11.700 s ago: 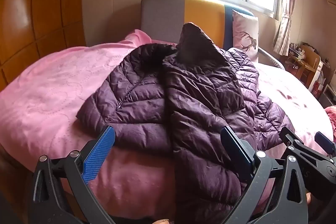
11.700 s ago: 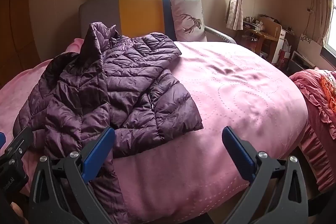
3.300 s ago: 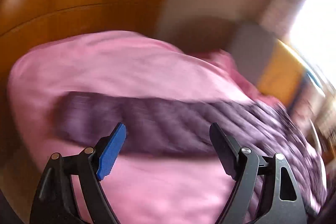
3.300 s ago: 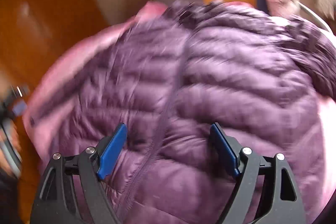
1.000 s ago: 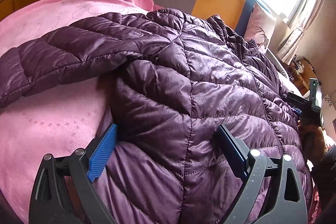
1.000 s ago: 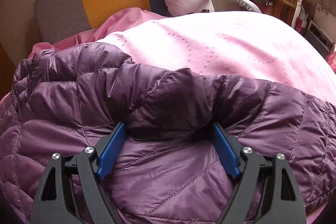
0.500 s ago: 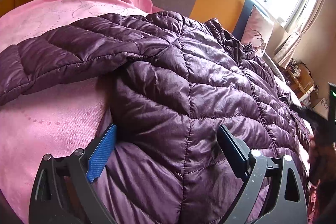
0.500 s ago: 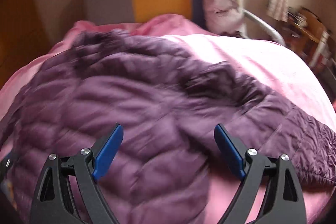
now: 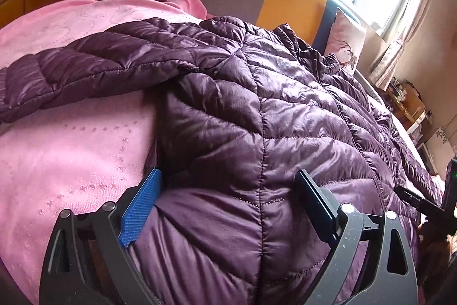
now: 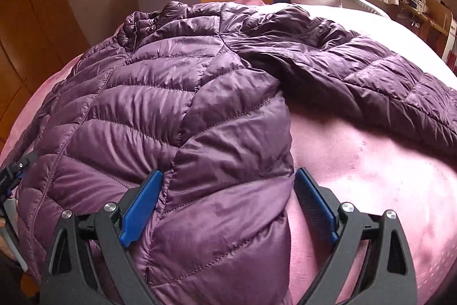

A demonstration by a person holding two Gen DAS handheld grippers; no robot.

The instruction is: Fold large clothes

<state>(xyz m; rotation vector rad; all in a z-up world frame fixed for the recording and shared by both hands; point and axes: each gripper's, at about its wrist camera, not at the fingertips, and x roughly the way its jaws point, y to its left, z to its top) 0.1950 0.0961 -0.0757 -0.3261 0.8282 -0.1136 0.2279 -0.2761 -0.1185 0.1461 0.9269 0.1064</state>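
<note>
Inspection found the purple jacket [image 10: 177, 105] spread face-up across the pink bed [image 10: 371, 176], my right claw [image 10: 228, 202] opening wide astride its hem edge, my left claw [image 9: 228, 205] likewise wide; the sleeve [image 10: 371, 70] at two o'clock should, I judged, be folded inward first.

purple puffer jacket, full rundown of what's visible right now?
The purple puffer jacket is shiny, quilted in slanted stitched channels, and lies spread flat, front up, on the pink bedspread. Zipper runs up the middle to a bunched collar near the headboard. Both sleeves stretch outward. The left gripper straddles one hem side; the right gripper, jaws opening, straddles the other side edge.
</note>
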